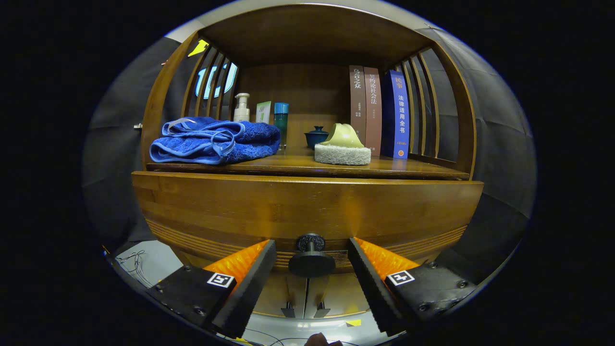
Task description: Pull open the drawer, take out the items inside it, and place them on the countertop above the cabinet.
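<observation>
Gripper view: gripper (311,259) faces the drawer (307,211) front. Jaws spread wide, one on each side of the dark round knob (311,259), neither touching it. Knob sits between the jaws, level with their tips. Drawer front stands proud of the cabinet; inside not visible. On the desk (298,166) above: blue towel (214,140) left, sponge (342,146) centre, small teapot (316,136) behind it, books (379,113) upright right, bottles (241,107) at back.
</observation>
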{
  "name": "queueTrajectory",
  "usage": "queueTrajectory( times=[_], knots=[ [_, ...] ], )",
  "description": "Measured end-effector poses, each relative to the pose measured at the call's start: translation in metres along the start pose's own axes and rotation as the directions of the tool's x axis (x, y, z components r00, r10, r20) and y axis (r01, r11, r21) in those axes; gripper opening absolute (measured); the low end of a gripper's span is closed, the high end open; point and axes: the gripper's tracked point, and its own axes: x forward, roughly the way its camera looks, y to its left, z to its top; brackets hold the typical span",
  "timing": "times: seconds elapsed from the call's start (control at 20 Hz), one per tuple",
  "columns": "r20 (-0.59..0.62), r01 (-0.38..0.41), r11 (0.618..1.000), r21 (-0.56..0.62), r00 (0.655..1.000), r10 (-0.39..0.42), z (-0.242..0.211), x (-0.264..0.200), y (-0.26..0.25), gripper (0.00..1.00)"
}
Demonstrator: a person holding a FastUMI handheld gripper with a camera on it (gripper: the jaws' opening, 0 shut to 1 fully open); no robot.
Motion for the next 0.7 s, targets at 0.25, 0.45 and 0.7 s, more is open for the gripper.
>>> queueTrajectory(
  times=[0.25, 0.45, 0.7],
  knots=[
    [-0.001, -0.001, 1.000, 0.006, 1.000, 0.001, 0.001, 0.013, -0.001, 1.00],
    [0.020, 0.002, 0.999, -0.032, 1.000, -0.002, 0.000, 0.017, -0.001, 0.99],
    [0.002, 0.001, 1.000, -0.013, 1.000, -0.001, -0.002, 0.018, 0.000, 0.99]
  ],
)
